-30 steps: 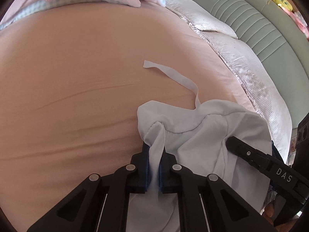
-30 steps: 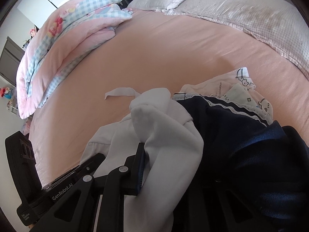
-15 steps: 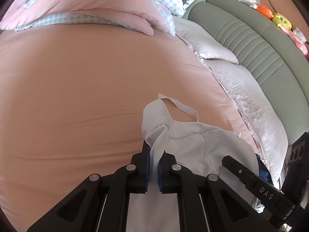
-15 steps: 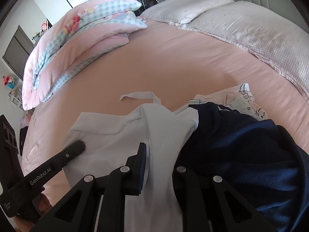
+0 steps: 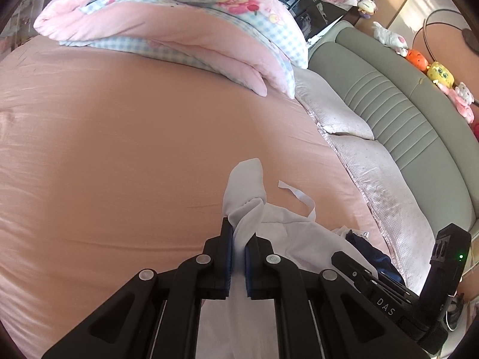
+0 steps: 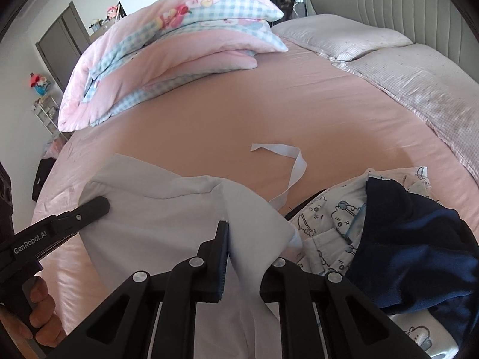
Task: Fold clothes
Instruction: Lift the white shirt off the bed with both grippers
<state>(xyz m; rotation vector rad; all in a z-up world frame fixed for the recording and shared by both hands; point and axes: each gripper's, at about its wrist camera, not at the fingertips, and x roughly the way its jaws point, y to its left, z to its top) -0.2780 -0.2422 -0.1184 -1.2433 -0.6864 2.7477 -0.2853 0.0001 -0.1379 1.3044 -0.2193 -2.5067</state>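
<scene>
White cotton, a light garment, is pinched at two points and hangs over the near edge of the pink bed. We hold the left gripper with its fingers clamped on a bunched fold at the garment's left end. A loose white strap trails onto the sheet past the middle. We hold the right gripper on the garment's right end; its fingers are closing, with cloth draped between them and over the right one.

For the step in hand, which we judge to be spreading the garment flat before folding:
- Draw the two grippers apart until the upper edge runs taut.
- Lay the cloth on the bare sheet in front of the folded quilt.
- Keep clear of the navy garment and the printed garment just beside the right gripper; snagging them seems the main risk.
- Tuck the strap inward before creasing.
</scene>
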